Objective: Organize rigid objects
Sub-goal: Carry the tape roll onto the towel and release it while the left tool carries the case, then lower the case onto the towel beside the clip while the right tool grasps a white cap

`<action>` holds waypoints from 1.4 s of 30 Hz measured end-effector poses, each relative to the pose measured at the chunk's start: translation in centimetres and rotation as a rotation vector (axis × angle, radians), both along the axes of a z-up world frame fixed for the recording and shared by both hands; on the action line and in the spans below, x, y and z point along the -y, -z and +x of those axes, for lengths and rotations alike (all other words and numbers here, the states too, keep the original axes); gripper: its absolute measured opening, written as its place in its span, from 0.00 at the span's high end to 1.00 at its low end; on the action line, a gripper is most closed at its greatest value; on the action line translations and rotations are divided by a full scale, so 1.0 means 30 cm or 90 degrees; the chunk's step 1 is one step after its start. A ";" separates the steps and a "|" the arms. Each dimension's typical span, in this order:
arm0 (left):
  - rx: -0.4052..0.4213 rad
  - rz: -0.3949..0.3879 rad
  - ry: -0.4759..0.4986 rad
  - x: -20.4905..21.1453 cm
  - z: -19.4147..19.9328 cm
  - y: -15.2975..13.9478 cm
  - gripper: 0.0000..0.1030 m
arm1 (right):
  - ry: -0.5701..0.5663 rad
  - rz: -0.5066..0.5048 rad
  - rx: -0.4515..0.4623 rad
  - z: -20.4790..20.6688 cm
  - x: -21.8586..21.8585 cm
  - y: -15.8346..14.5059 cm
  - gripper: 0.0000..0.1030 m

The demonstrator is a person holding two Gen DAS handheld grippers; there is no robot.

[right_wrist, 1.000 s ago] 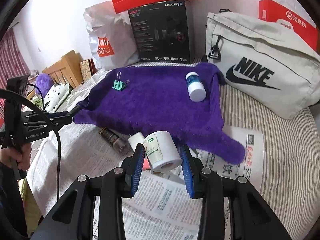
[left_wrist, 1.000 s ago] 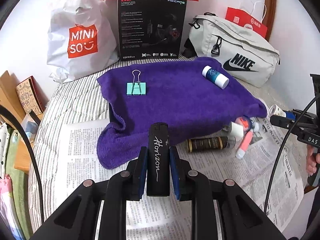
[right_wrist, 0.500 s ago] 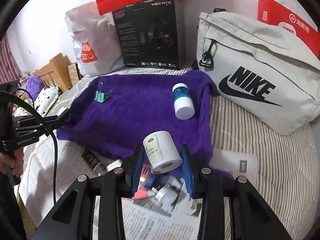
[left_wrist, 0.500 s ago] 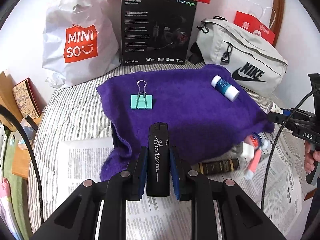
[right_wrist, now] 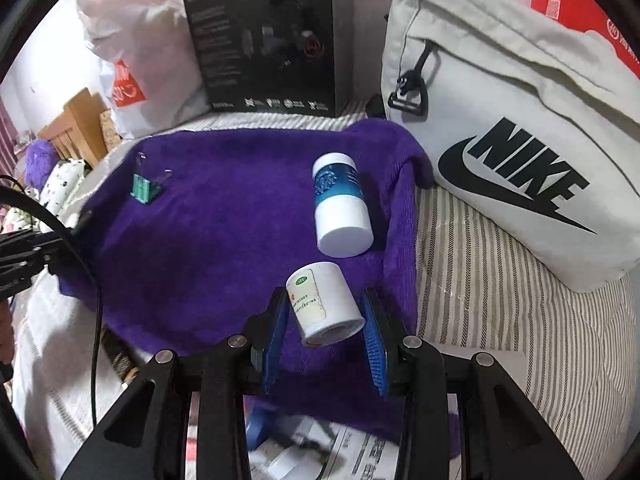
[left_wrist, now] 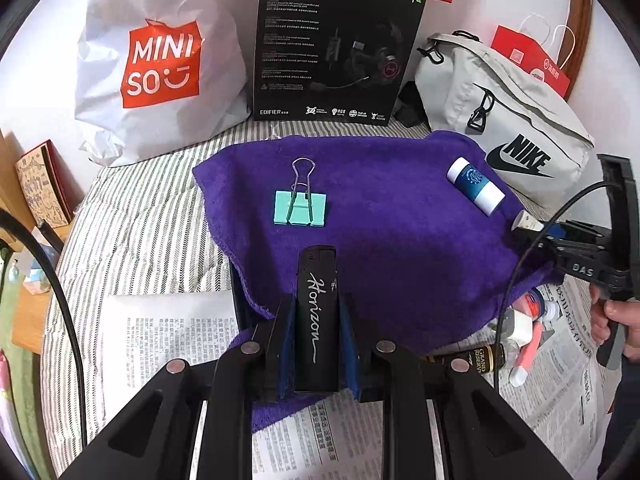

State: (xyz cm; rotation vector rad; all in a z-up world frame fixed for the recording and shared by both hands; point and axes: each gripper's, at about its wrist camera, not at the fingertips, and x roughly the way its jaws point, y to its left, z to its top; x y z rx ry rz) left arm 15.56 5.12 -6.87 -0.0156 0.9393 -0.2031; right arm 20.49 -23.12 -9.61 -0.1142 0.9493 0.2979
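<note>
The left claw (left_wrist: 316, 334) is clamping a black lighter (left_wrist: 316, 316) lettered "Horizon", hovering over the near edge of the purple towel (left_wrist: 400, 240). The right claw (right_wrist: 326, 330) is gripping a small white bottle (right_wrist: 326, 304) over the same towel. A teal binder clip (left_wrist: 300, 208) and a blue-and-white bottle (right_wrist: 340, 204) are lying on the towel. Other small items on the newspaper (left_wrist: 568, 352) are partly hidden by its edge.
</note>
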 end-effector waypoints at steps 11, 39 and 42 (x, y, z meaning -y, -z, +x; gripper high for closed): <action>-0.010 0.009 0.005 0.008 0.063 0.018 0.80 | -0.007 -0.025 0.006 0.051 -0.049 0.038 0.64; -0.039 0.035 -0.011 0.015 0.185 0.084 0.80 | -0.041 -0.013 0.010 -0.039 -0.024 -0.014 0.38; -0.043 0.046 -0.008 0.028 0.191 0.094 0.80 | -0.034 0.009 0.011 -0.072 0.000 -0.032 0.38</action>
